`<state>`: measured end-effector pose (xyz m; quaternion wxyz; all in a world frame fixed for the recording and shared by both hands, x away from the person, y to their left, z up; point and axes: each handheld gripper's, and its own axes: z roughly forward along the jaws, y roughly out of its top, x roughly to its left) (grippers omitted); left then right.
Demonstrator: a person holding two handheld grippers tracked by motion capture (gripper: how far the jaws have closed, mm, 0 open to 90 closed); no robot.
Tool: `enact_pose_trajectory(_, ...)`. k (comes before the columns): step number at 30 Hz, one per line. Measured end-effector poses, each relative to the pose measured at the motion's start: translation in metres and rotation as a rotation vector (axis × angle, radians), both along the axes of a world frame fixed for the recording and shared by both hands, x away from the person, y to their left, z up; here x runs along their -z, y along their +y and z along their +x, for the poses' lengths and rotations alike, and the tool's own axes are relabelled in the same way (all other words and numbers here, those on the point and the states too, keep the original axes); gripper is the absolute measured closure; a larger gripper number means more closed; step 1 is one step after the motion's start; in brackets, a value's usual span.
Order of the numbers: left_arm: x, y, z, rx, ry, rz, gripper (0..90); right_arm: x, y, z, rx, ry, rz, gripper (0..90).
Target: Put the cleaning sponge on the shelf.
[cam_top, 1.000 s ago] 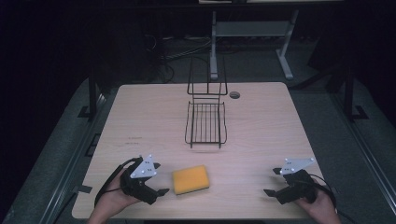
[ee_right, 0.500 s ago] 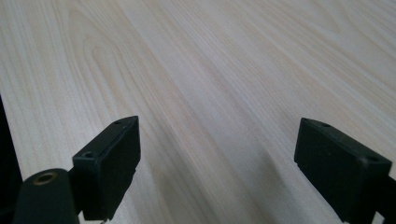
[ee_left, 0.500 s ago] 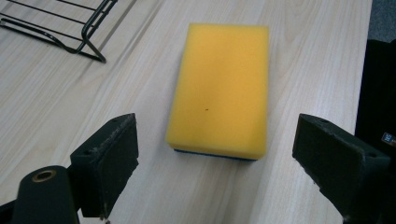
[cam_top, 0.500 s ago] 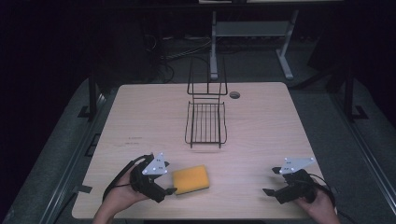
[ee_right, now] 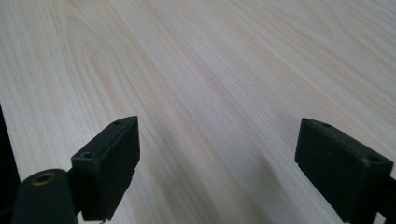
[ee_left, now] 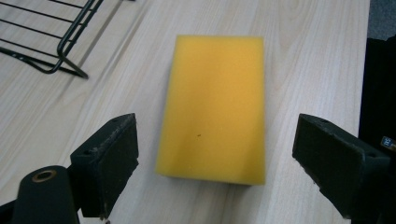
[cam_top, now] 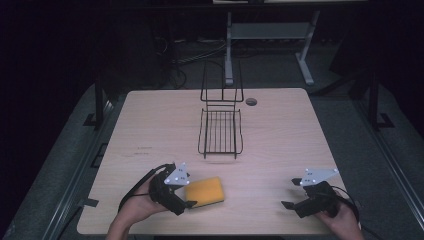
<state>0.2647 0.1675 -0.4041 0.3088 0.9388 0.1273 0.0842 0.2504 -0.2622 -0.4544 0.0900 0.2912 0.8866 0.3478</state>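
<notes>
Fingers [ee_left: 109,161] of the left gripper [cam_top: 186,200] were spread wide, flanking the near end of the yellow sponge [ee_left: 216,105] without touching it; sponge lay flat, lower centre of worktop [cam_top: 280,135]. Right gripper [cam_top: 295,199] released, over bare wood, lower right.

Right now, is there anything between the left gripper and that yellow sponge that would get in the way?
Nothing visible. The left gripper is open, and the yellow sponge lies flat on the bare table just ahead of the jaws. The wire rack sits off to one side, clear of the sponge.
</notes>
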Motion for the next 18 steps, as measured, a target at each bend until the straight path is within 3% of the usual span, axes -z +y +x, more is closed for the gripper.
enact_pose_trajectory(18, 0.013, -0.026, 0.016, 0.03, 0.045, 0.039, 13.8, -0.001, 0.003, 0.0, -0.011, -0.003, 0.006, 13.7)
